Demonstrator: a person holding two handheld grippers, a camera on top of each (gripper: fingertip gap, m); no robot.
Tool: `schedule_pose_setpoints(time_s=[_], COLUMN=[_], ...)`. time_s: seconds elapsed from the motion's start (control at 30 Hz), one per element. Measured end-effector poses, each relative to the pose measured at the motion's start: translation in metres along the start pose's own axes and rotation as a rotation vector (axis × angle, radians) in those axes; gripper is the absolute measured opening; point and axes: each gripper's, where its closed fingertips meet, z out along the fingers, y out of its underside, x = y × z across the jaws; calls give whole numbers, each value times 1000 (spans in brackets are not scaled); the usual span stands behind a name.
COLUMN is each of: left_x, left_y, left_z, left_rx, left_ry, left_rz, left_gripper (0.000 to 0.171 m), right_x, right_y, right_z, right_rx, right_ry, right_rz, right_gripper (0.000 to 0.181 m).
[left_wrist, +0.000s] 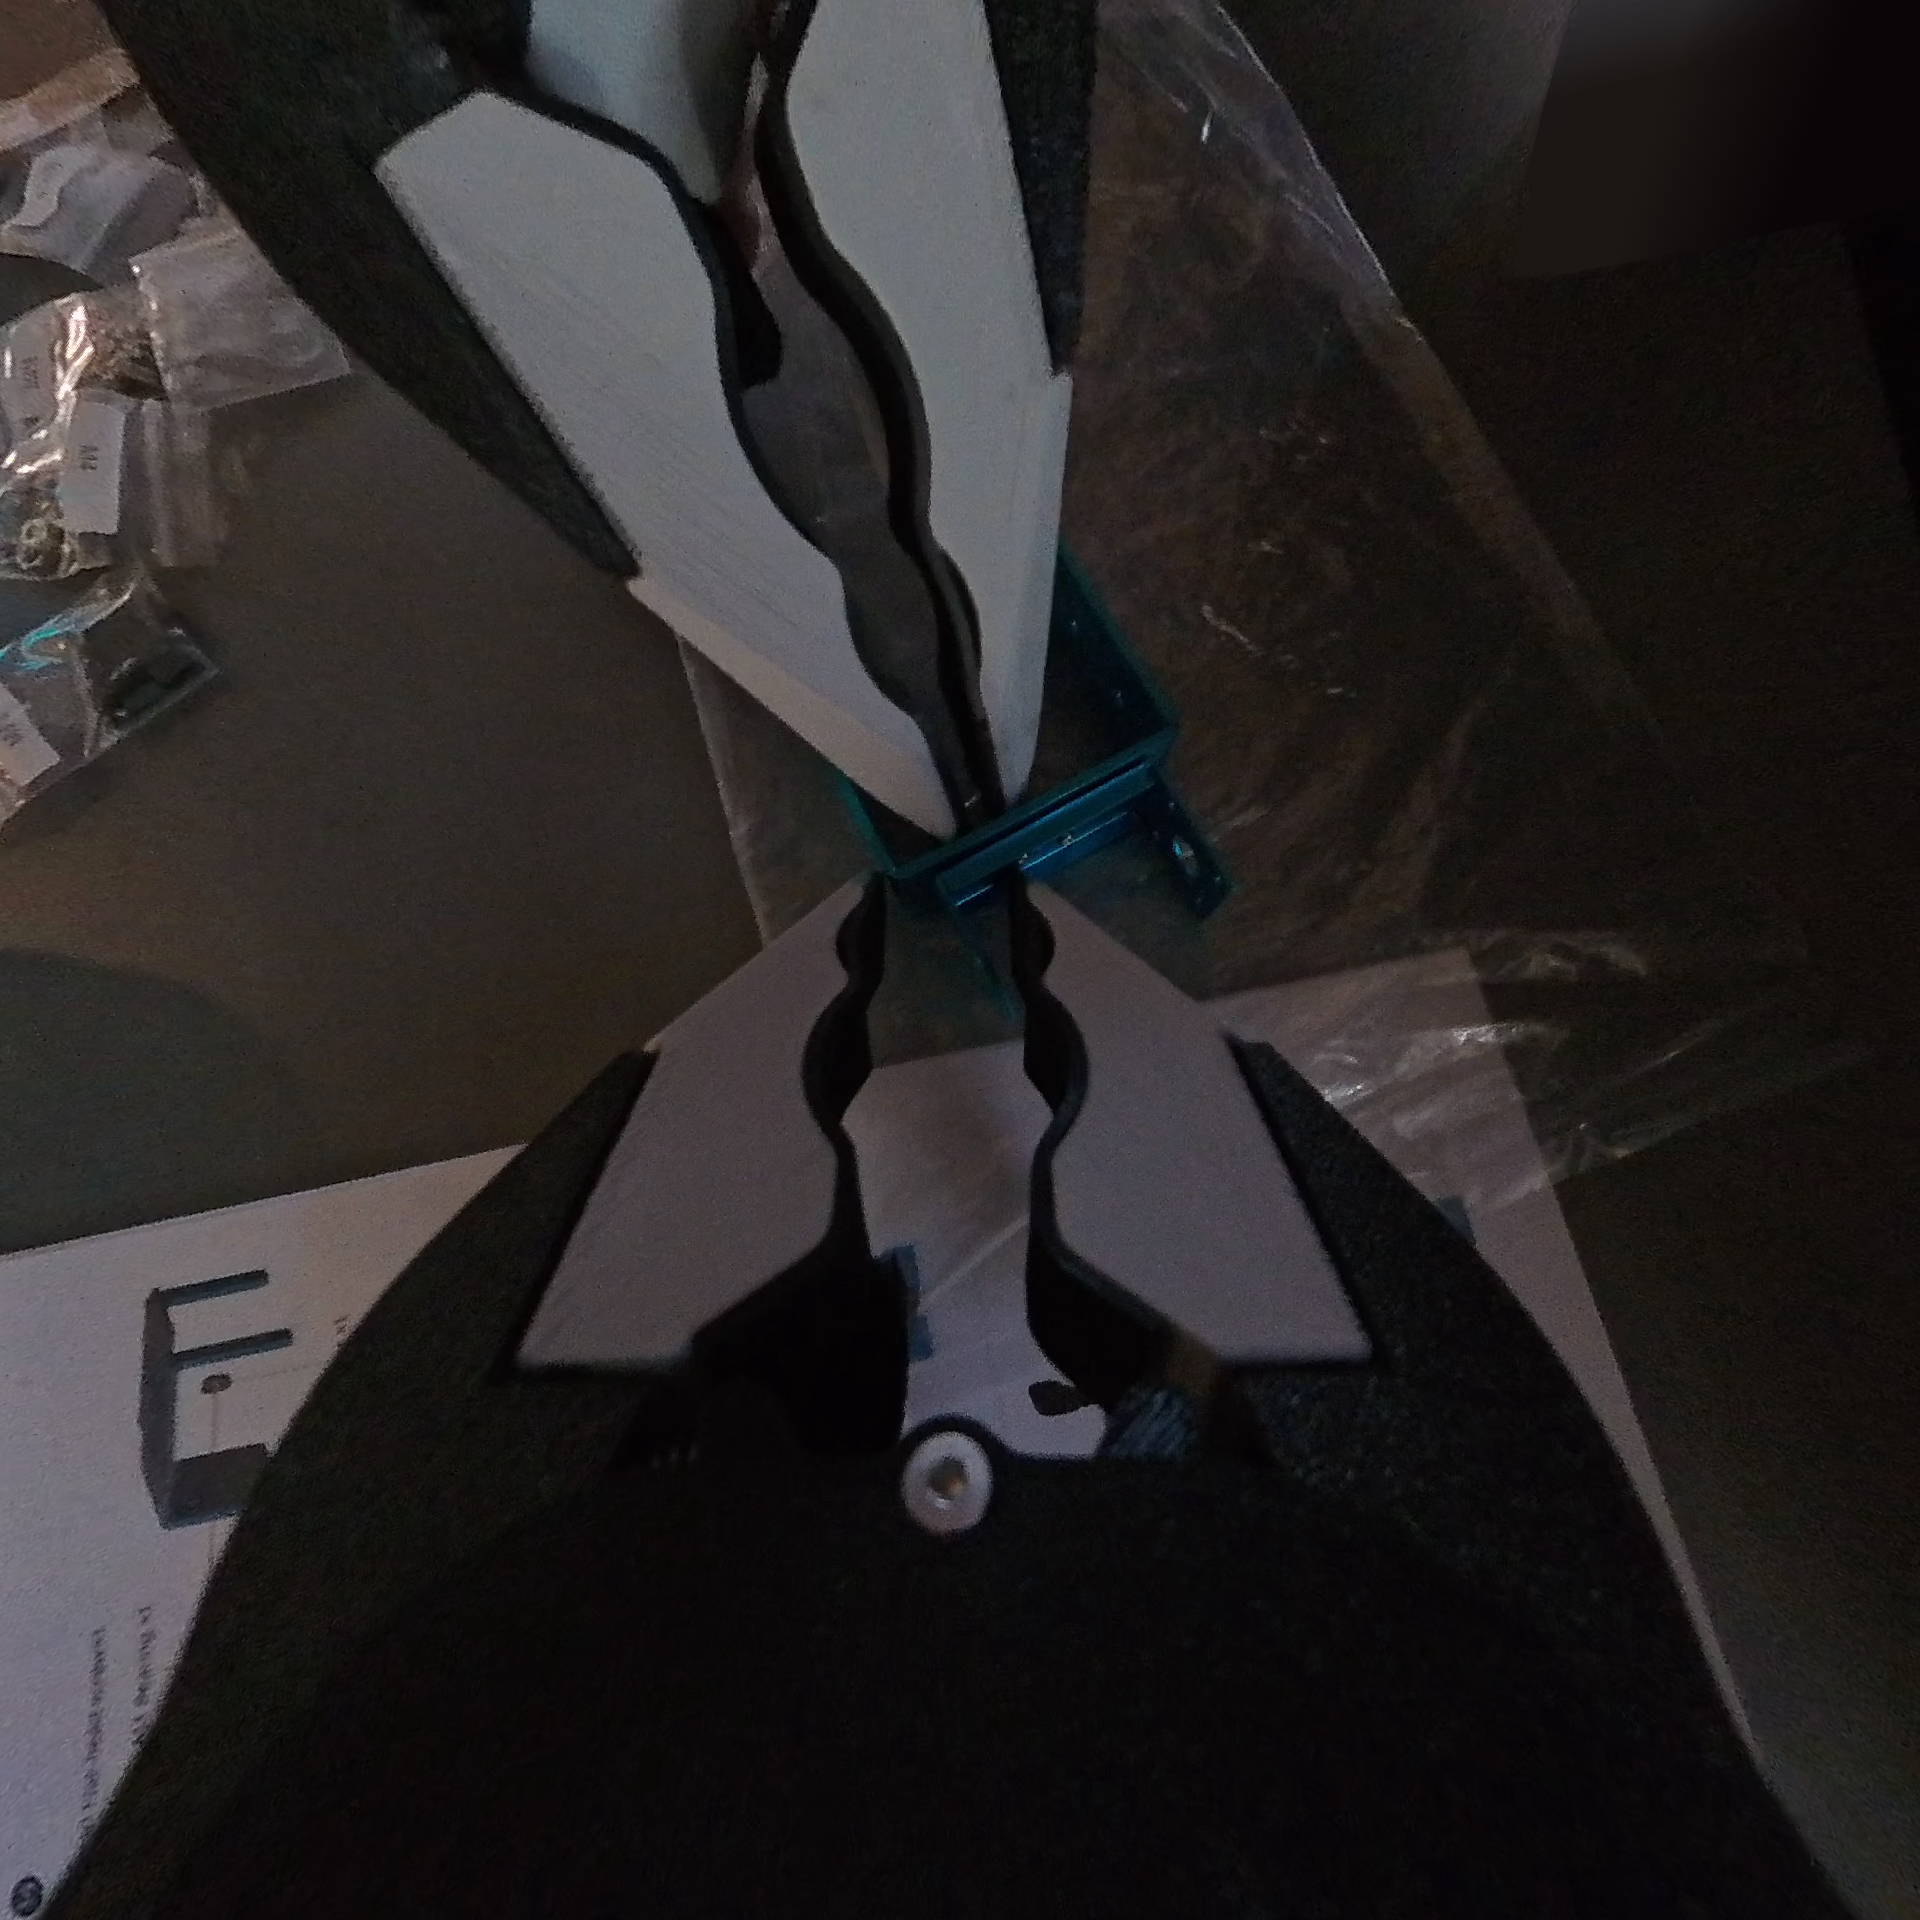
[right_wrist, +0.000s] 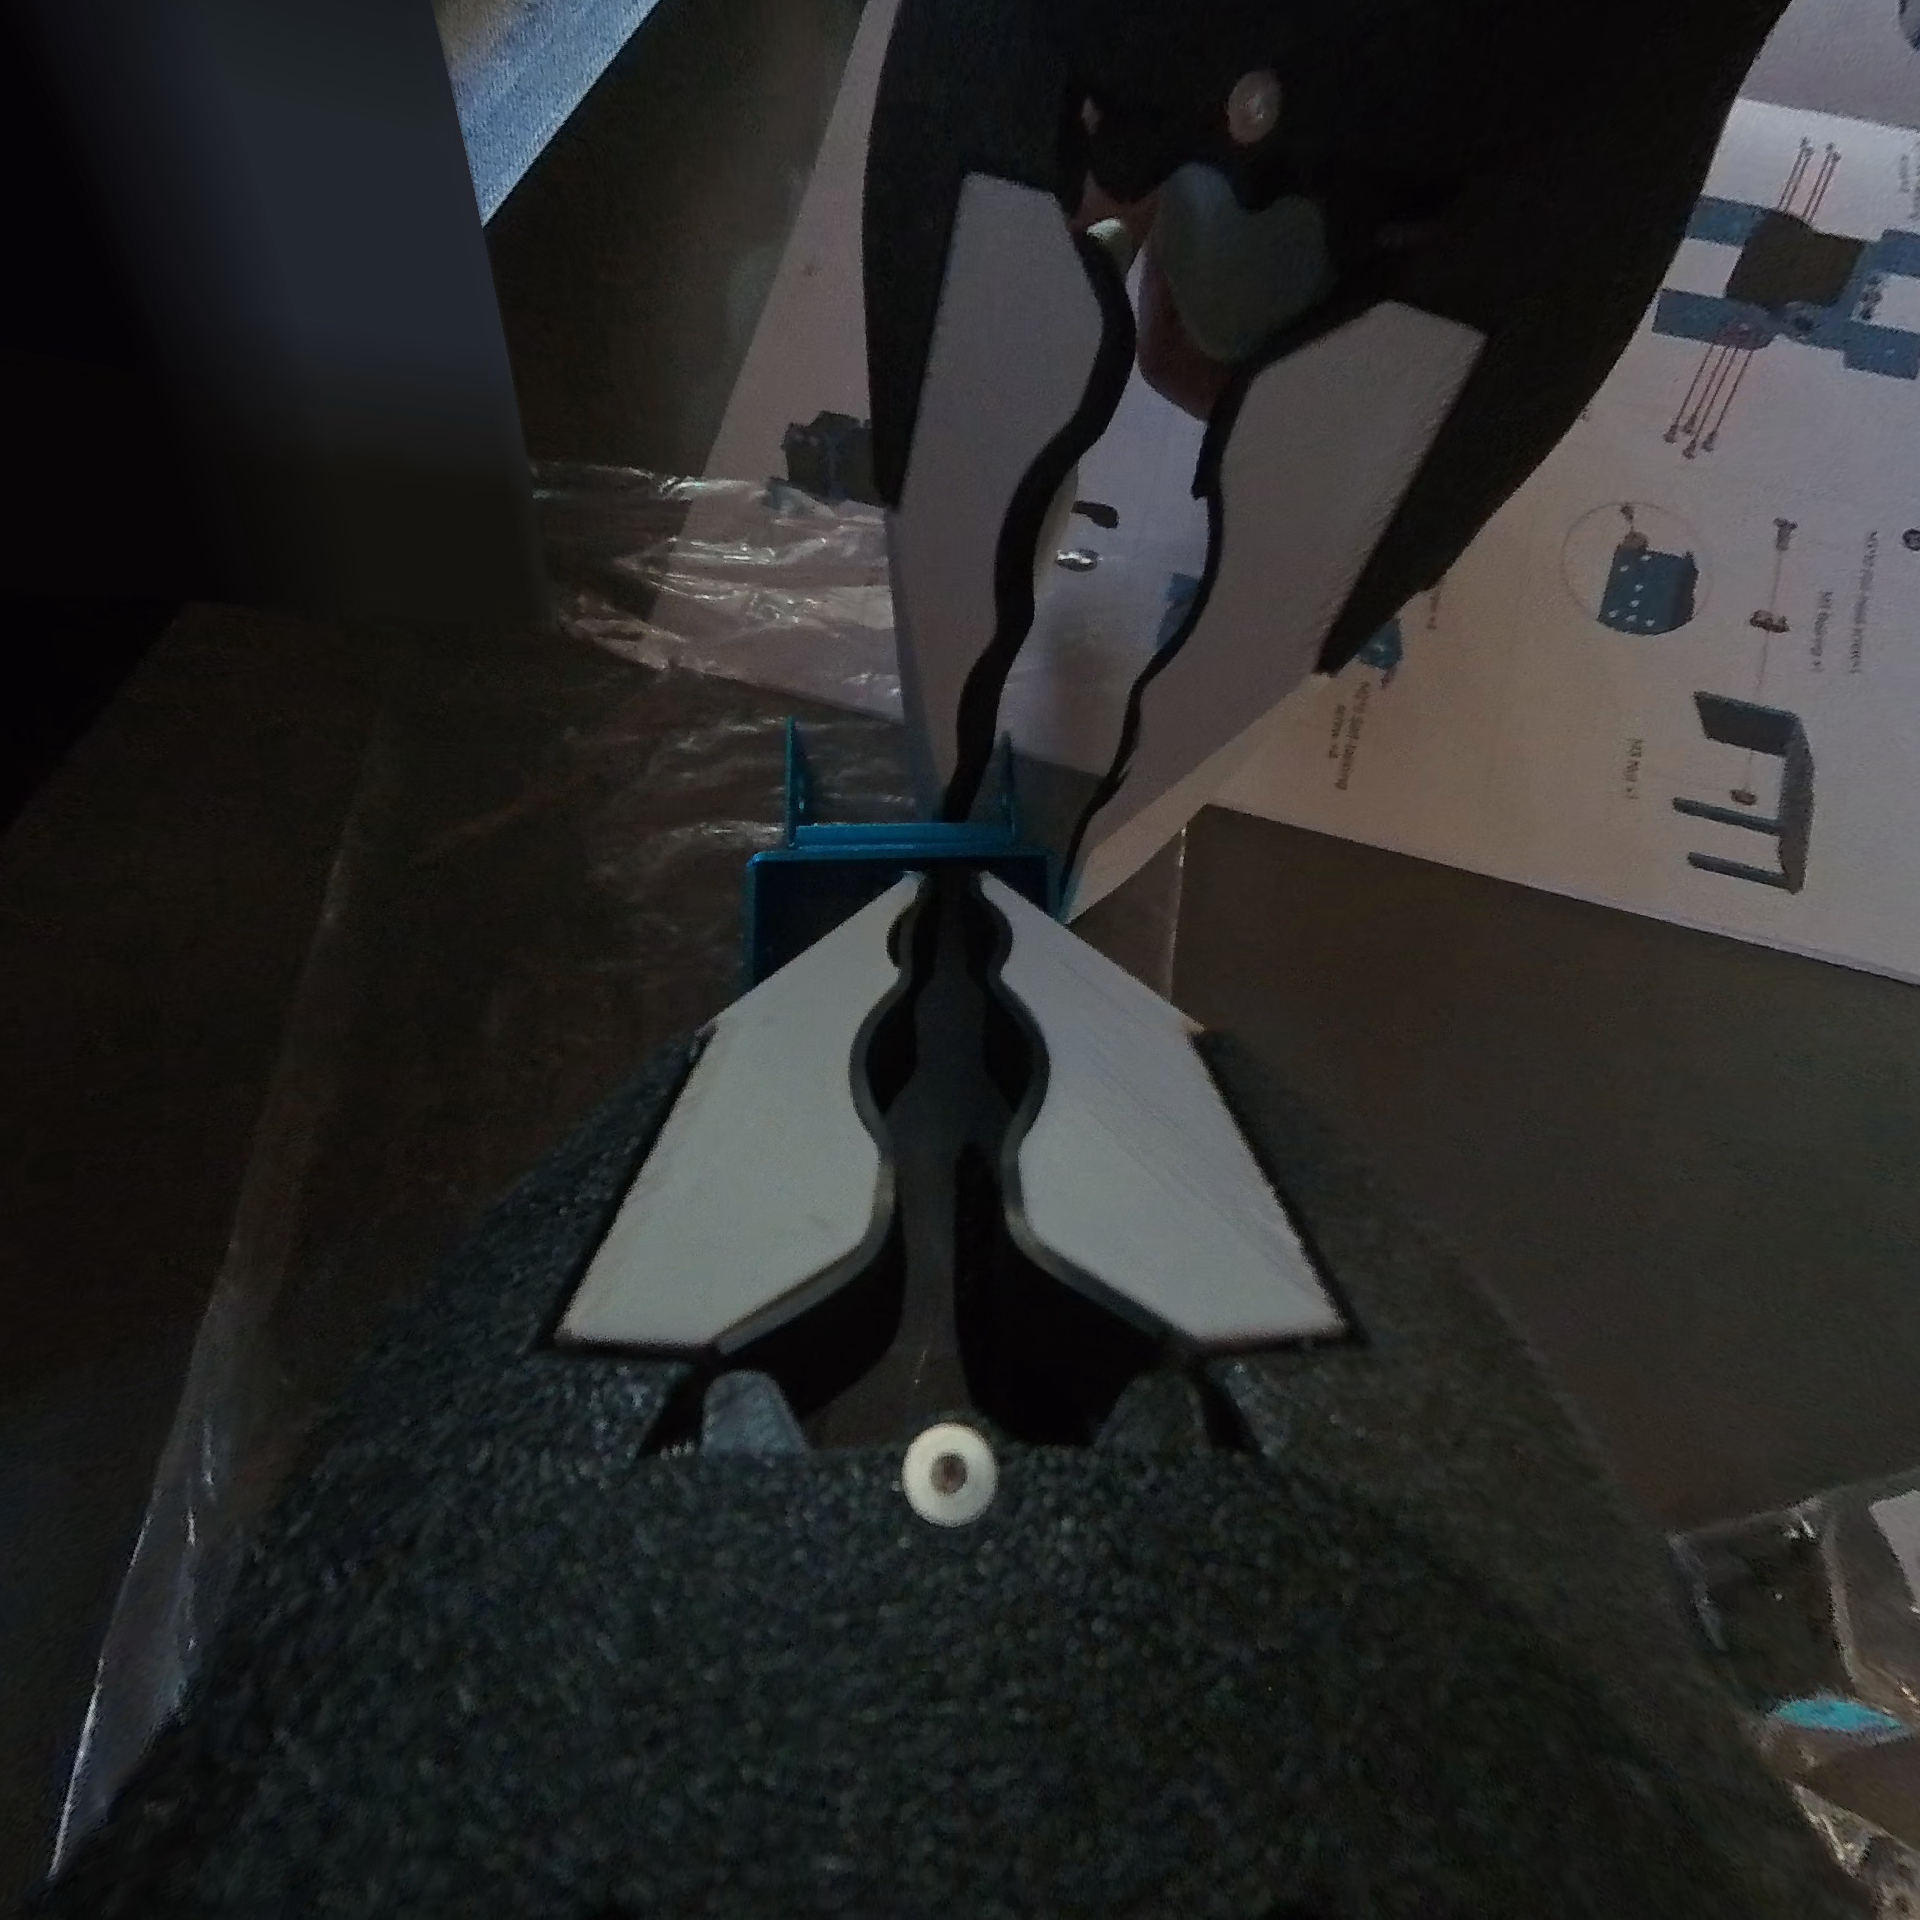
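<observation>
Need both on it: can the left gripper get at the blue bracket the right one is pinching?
Likely yes: the left gripper has its fingers either side of the blue bracket, opposite the right gripper, nothing between. Whether they grip is unclear.

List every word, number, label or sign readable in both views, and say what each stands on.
White printed instruction sheet: small captions beside its blue part drawings, too blurred to quote.
Small white labels on the clear plastic bags: short markings, too small and blurred to read.
Blue metal bracket, left gripper, right gripper: no writing shows on them.
</observation>
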Motion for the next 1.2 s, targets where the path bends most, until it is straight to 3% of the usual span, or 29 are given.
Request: schedule_pose_setpoints(time_s=[0.3,0.5,1.2], left_x=[0,0,-1], left_y=[1,1,1], left_z=[0,-1,-1], left_rx=[0,-3,-8], left_ry=[1,-1,-8], left_rz=[-2,4,5], left_gripper=[23,23,23], right_x=[-3,-6,-4], right_y=[1,12,16], right_z=[-6,-9,4], right_rx=[-11,-93,-192], right_ry=[-11,-59,-43], right_rz=[-18,11,-21], right_gripper=[0,15,3])
